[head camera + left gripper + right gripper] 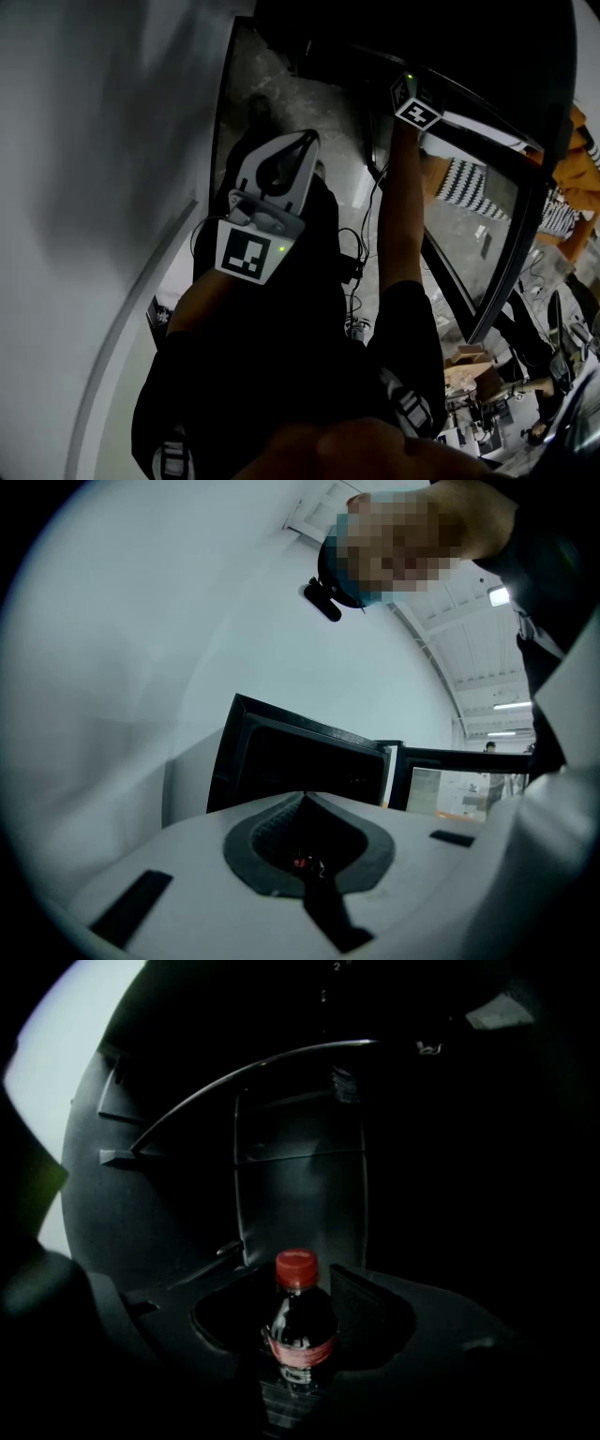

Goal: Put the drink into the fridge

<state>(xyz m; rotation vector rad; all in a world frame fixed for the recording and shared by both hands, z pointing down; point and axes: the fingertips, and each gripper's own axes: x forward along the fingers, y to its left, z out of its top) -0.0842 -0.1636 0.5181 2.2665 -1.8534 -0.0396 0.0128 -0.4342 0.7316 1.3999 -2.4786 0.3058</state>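
Observation:
The drink (300,1326), a dark cola bottle with a red cap and red label, stands upright inside the dark fridge (300,1185). My right gripper (291,1283) has it between its jaws, which stand wide: a gap shows on the bottle's left side, and the right pad (361,1312) is close beside it. In the head view only that gripper's marker cube (415,103) shows, at the fridge opening. My left gripper (302,145) hangs in front of the person's body, its white jaws shut with nothing in them (305,794).
The fridge's glass door (469,216) stands open to the right, its black frame (525,225) slanting down. A white wall (94,187) fills the left. Cables (352,253) lie on the floor. A person in orange (577,169) and a cardboard box (473,361) are at the right.

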